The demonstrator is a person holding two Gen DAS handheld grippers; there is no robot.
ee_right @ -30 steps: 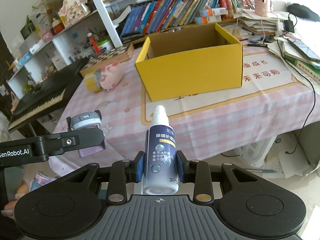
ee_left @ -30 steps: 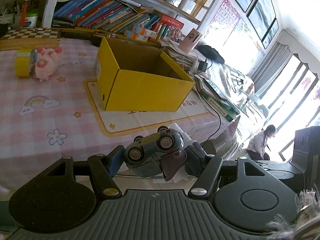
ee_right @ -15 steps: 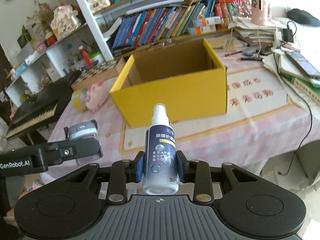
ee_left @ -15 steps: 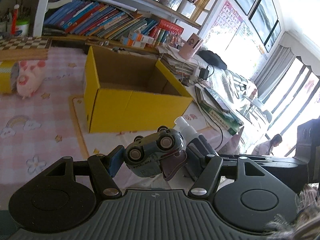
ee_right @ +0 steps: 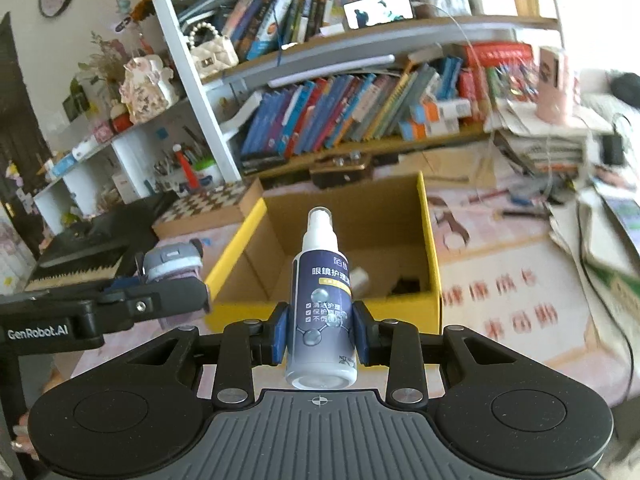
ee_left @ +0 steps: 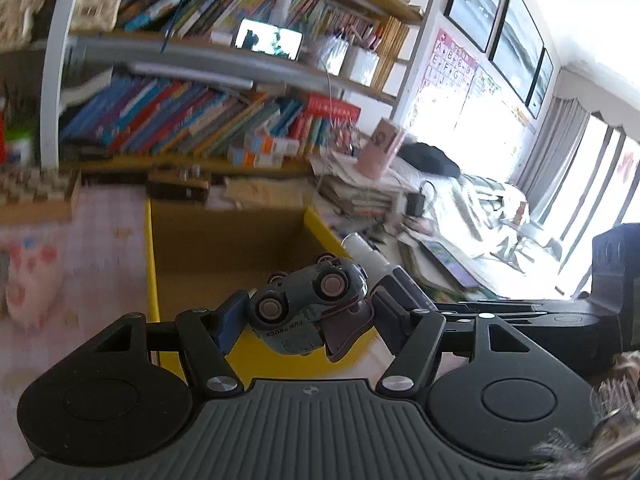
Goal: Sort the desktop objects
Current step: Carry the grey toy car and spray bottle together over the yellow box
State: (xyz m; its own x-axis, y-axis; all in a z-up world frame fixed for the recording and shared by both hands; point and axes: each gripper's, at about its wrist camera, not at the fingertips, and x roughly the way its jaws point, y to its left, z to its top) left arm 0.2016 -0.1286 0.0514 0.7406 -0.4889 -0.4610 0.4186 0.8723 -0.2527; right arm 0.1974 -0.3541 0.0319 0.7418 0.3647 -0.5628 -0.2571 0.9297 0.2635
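Note:
My left gripper [ee_left: 304, 316] is shut on a grey toy truck [ee_left: 308, 304] that lies on its side, wheels toward the camera, just over the near wall of the open yellow cardboard box [ee_left: 152, 264]. My right gripper [ee_right: 320, 338] is shut on a dark blue spray bottle [ee_right: 324, 300] with a white nozzle, held upright in front of the same yellow box [ee_right: 434, 264]. A few small items lie on the box floor. The left gripper [ee_right: 160, 286] with the toy truck [ee_right: 172, 260] shows at the left of the right wrist view; the spray bottle [ee_left: 368, 252] shows beside the truck in the left wrist view.
A pink plush pig [ee_left: 28, 280] lies on the pink checked tablecloth [ee_left: 100, 248] left of the box. Behind stand a chessboard box [ee_right: 208, 204], shelves full of books [ee_right: 360, 112] and a pink cup [ee_right: 554, 84]. Papers and cables [ee_right: 560, 152] pile up at the right.
Both grippers have moved forward and up toward the yellow box, which now looms close with its inside in view. The grips on truck and bottle are unchanged.

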